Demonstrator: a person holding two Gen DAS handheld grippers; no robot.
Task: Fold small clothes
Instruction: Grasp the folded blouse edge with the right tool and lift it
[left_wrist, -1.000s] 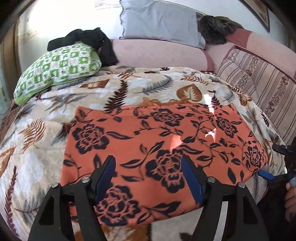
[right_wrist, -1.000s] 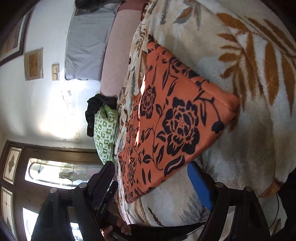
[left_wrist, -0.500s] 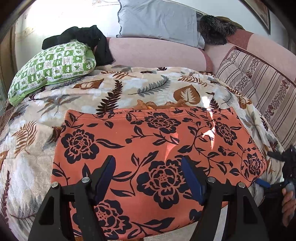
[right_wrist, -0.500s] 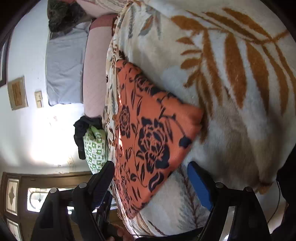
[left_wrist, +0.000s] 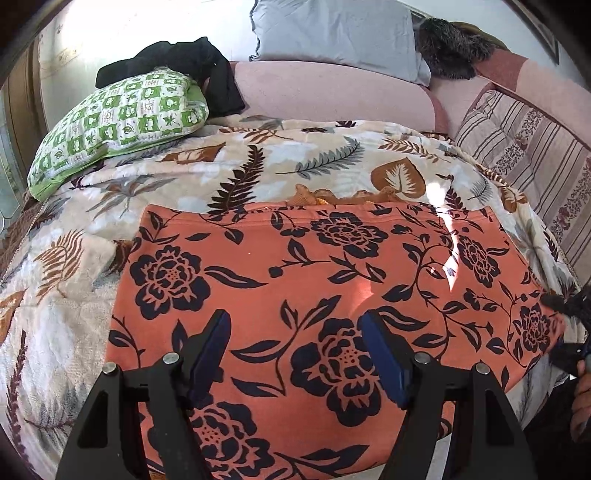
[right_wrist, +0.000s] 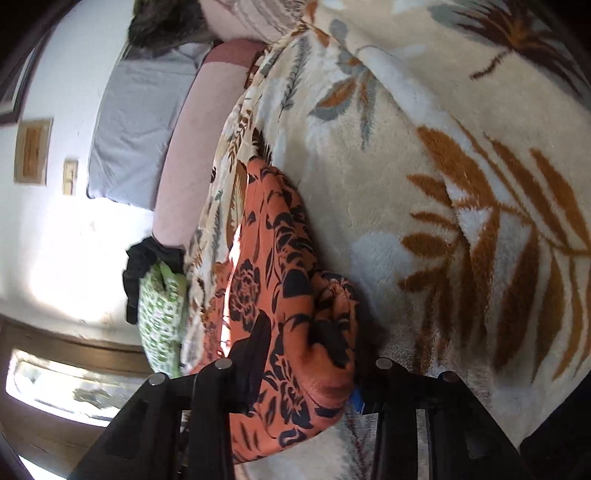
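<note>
In the left wrist view, the orange cloth with black flower print (left_wrist: 314, 295) lies spread flat across the lower and middle part of the frame, on a cream plush blanket with brown and grey leaf pattern (left_wrist: 258, 162) that covers the bed. The left gripper (left_wrist: 295, 354) hovers low over the near part of the cloth with its blue-padded fingers (left_wrist: 210, 354) set wide apart and nothing between them. At upper left rests a green and white checked pillow (left_wrist: 118, 122) with a black garment (left_wrist: 177, 62) heaped on its far end; a pale grey pillow (left_wrist: 332, 29) leans at the top centre above a long pink bolster (left_wrist: 332, 96), a dark furry cushion (left_wrist: 454, 48) sits at upper right, and a striped cushion (left_wrist: 528, 155) runs down the right edge. At the far right edge the right gripper (left_wrist: 569, 332) meets the cloth's corner. In the right wrist view, the scene is turned sideways: the same cloth (right_wrist: 280, 302) runs from centre to the bottom, its bunched corner pinched between the right gripper's (right_wrist: 306, 373) closed-in fingers, and that bunch hides most of one blue pad. The blanket (right_wrist: 443, 184) fills the right side, while the green pillow (right_wrist: 162, 310), black garment (right_wrist: 147, 262), bolster (right_wrist: 188, 147) and grey pillow (right_wrist: 129, 129) stack along the left, beside a white wall with small framed pictures (right_wrist: 33, 151).
</note>
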